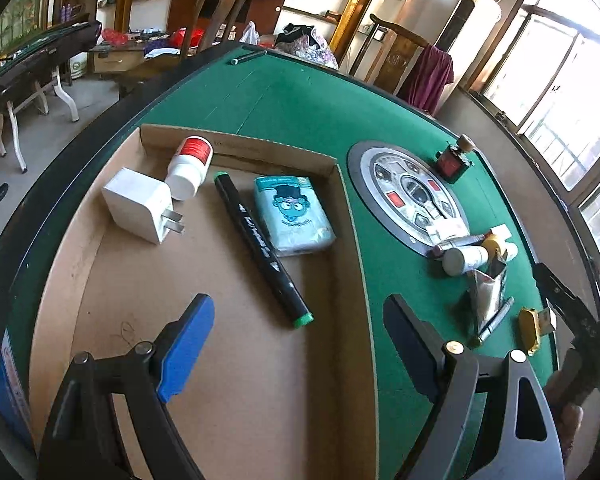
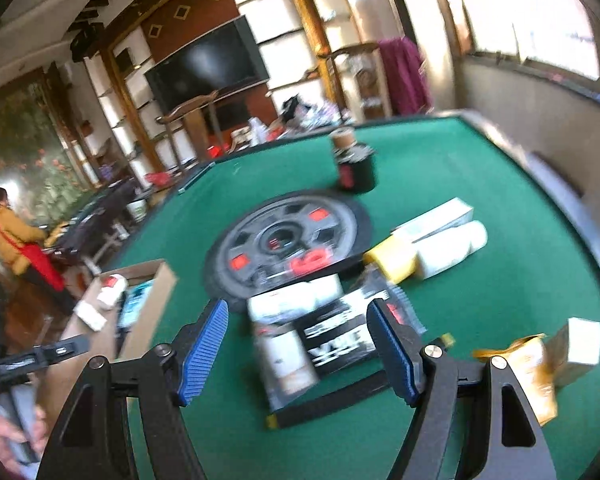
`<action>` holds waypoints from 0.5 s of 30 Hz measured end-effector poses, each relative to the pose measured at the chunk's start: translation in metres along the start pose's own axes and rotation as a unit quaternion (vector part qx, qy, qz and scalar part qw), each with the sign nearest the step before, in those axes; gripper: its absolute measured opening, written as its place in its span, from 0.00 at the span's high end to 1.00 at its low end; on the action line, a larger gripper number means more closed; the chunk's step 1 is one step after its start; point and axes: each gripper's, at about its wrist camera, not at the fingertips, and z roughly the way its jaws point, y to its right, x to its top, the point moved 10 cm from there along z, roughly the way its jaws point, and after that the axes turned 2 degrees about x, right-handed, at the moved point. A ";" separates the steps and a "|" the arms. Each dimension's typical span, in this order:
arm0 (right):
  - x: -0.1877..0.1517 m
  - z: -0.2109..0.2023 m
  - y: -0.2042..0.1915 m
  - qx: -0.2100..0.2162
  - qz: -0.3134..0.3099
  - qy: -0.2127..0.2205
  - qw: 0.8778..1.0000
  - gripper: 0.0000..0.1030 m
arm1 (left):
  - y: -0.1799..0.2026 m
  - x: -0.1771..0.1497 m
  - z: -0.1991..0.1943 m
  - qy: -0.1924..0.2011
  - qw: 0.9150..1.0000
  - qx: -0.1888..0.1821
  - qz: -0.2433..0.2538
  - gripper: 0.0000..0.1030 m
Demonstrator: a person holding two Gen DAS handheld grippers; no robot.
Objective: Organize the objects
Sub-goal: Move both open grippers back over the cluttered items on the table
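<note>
A shallow cardboard box lies on the green table. Inside it are a white charger plug, a white bottle with a red label, a black marker with green ends and a pale blue tissue pack. My left gripper hangs open above the box's right wall, with nothing in it. In the blurred right wrist view my right gripper stands open just above a black-and-white packet, a small white bottle and a black marker, gripping none of them.
Loose tubes and packets lie heaped by the round centre panel. A dark corked bottle stands beyond it. A gold item and an orange packet lie near the table's edge. A person stands far off.
</note>
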 end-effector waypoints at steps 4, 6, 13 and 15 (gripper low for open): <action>0.001 0.004 0.012 -0.029 -0.005 0.015 0.999 0.25 | 0.017 0.000 -0.013 0.022 1.000 -0.011 0.006 0.17; 0.001 0.005 0.015 -0.039 -0.004 0.016 0.999 0.24 | 0.028 0.000 -0.021 0.033 0.999 -0.024 0.006 0.17; 0.009 -0.015 0.029 -0.042 0.021 0.020 0.999 0.24 | 0.076 -0.007 -0.040 0.028 0.995 -0.089 0.031 0.17; 0.020 -0.032 0.031 -0.036 0.022 0.023 0.999 0.24 | 0.089 -0.006 -0.052 0.030 0.993 -0.111 0.038 0.17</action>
